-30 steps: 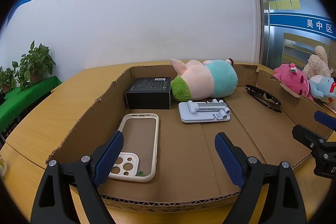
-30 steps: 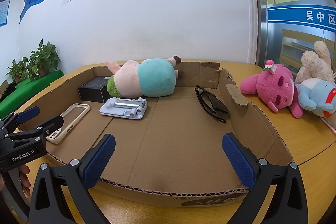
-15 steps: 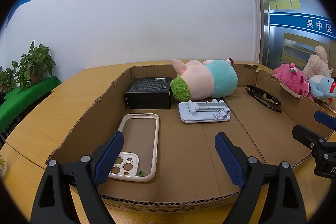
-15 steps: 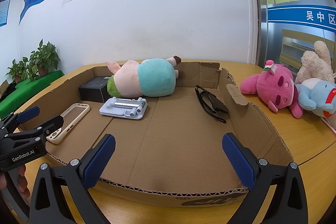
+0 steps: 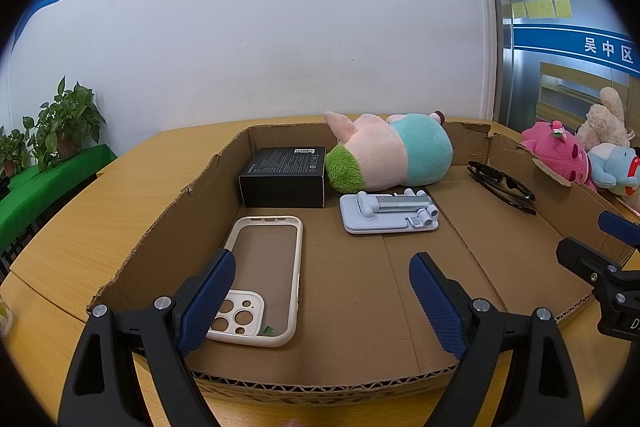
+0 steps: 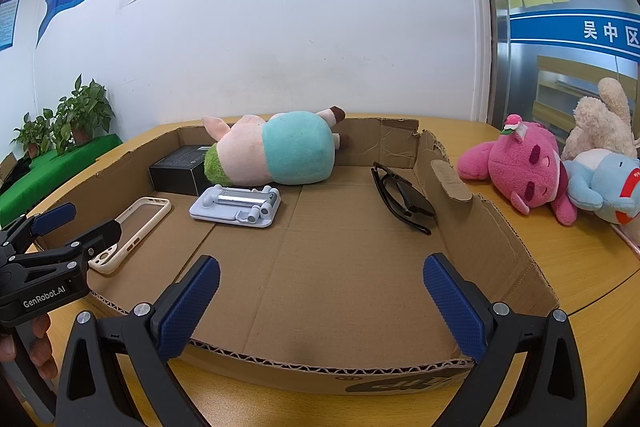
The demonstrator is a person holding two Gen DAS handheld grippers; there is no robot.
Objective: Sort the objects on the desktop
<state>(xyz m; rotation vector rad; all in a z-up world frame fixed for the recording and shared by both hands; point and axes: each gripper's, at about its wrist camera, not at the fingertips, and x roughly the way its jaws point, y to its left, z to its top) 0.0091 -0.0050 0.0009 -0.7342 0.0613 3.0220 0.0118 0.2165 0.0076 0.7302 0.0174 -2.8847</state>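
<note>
A shallow cardboard tray (image 5: 132,259) with torn, uneven walls sits on a wooden table (image 5: 80,227) and holds five things. Both grippers hover at its near edge, empty.

The left gripper (image 5: 320,303) has its blue-padded fingers spread wide, over the near left part of the tray. The right gripper (image 6: 320,301) is likewise spread, over the near middle of the bare cardboard floor.

A cream phone case (image 5: 262,267) lies flat along the left wall, camera cutouts toward the near edge. Behind it, in the far left corner, is a black box (image 5: 286,181) with white print and a label on top. A plush pig (image 5: 388,155) lies on its side against the far wall, pink with a teal body and a green tuft touching the box. Just in front of it rests a folded pale blue phone stand (image 5: 388,215) with a silver arm. Black sunglasses (image 6: 402,197) lie folded beside the right wall.

Outside the tray, near the table's right edge, sit a pink plush (image 6: 524,171), a blue one (image 6: 604,183) and a beige one (image 6: 604,119), touching each other.
</note>
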